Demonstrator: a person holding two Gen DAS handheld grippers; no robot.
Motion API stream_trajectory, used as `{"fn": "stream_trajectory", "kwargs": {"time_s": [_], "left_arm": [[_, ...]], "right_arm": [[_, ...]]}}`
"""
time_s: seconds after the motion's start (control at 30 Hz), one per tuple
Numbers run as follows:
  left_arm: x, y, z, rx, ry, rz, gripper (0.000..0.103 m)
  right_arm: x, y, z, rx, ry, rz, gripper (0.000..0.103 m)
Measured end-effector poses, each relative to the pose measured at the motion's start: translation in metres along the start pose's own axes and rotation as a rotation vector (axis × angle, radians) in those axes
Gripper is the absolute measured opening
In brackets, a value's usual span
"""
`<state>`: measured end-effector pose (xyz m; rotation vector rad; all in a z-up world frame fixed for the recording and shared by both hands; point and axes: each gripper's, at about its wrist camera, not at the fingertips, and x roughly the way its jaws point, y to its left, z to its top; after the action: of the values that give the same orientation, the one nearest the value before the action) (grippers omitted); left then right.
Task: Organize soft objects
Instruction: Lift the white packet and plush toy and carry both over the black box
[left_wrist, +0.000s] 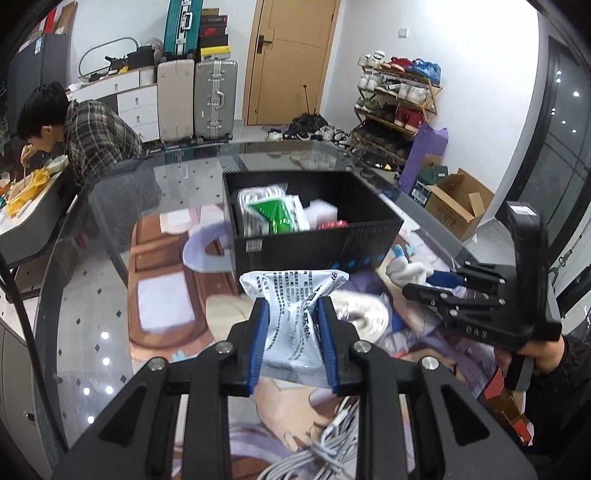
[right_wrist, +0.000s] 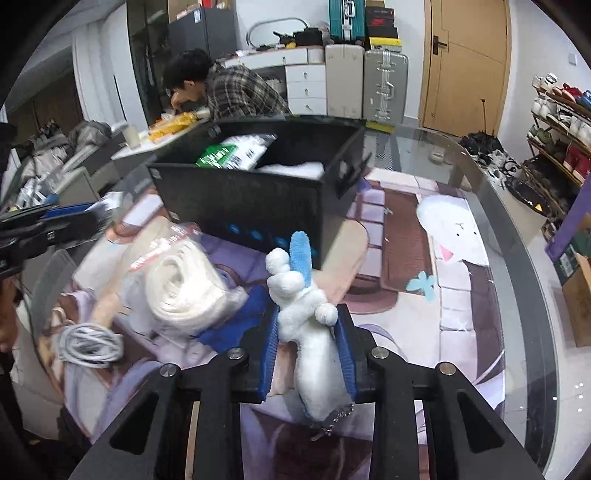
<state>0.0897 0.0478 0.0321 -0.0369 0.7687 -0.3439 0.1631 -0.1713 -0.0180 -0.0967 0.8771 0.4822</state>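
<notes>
The glass worktop (right_wrist: 517, 266) spreads under me, a printed mat showing through it. Toward its far edge sits the black box (left_wrist: 317, 243), open-topped, with a green-and-white packet (left_wrist: 275, 214) and more white soft things already inside. Nearer me, in front of the box, lies a bagged roll of white cord (right_wrist: 184, 288), and beside it, toward the near left edge, a coiled grey cable (right_wrist: 88, 343); both crowd the stretch between me and the box. My left hand-held gripper (left_wrist: 293, 343) is clamped on a white printed pouch (left_wrist: 295, 310), held up just short of the box's near wall. My right hand-held gripper (right_wrist: 310, 354) is squeezed onto a white plush toy (right_wrist: 306, 317) with a blue ear, raised right in front of the box.
</notes>
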Motion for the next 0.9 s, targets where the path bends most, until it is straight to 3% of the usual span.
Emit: {"fn": "stream_trajectory", "kwargs": {"time_s": [0.53, 0.9], "left_arm": [[0.014, -0.009, 0.055, 0.025, -0.123, 0.027, 0.025], [0.049, -0.005, 0.076, 0.021, -0.148, 0.067, 0.025]], "right_arm": [[-0.046, 0.004, 0.048, 0.075, -0.253, 0.013, 0.028], [-0.021, 0.014, 0.085, 0.072, -0.296, 0.002, 0.028]]}}
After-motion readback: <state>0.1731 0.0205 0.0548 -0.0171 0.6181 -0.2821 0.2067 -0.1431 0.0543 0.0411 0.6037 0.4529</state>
